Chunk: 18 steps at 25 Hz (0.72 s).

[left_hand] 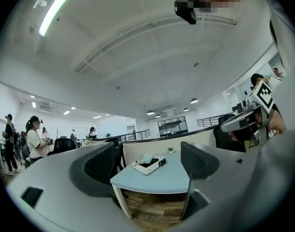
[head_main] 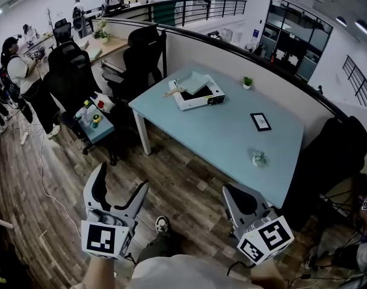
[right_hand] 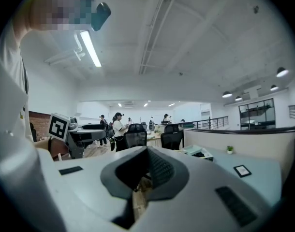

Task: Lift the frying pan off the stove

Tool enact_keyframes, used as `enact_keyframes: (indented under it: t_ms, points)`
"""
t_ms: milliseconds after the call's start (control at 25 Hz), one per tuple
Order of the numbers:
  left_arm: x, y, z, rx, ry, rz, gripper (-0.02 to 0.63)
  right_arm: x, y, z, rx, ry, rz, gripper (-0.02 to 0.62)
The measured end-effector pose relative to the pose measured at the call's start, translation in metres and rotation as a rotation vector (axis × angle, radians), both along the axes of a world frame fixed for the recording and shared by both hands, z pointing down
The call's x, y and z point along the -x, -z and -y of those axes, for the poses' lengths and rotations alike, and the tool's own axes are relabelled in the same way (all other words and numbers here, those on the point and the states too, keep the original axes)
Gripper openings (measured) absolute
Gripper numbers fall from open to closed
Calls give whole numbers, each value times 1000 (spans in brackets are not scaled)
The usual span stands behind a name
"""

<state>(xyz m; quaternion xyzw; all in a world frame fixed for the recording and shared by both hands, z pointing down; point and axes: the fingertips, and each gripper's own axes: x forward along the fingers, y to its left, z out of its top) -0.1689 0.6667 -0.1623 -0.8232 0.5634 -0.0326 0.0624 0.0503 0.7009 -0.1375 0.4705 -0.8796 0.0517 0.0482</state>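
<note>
My left claw [head_main: 122, 179] is wide open, my right claw [head_main: 230, 191] closed, both empty, with wooden floor [head_main: 183, 173] between them and the blue table [head_main: 231, 138] bearing a white stove [head_main: 197, 95].

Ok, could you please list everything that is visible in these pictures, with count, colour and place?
table: one, pale blue, centre.
stove: one, white, table's far left corner; dark inside, too small to tell a pan.
plant: one, green, table's far edge.
tablet: one, black, right of mid-table.
small thing: one, white-green, table's near edge.
chairs: at least two, black, left of table.
side table: one, pale blue top, left of table.
floor: brown wood.
people: several, far left and background.
left gripper: grey, bottom left, open, empty.
right gripper: grey, bottom right, shut, empty.
</note>
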Motion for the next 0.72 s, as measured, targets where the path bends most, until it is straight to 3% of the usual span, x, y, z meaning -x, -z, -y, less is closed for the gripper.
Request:
enact_keyframes:
  t_ms: [720]
  points:
    - [62,-39,228,119,-92,46,411,77,-29,204,84,-83,-56,3]
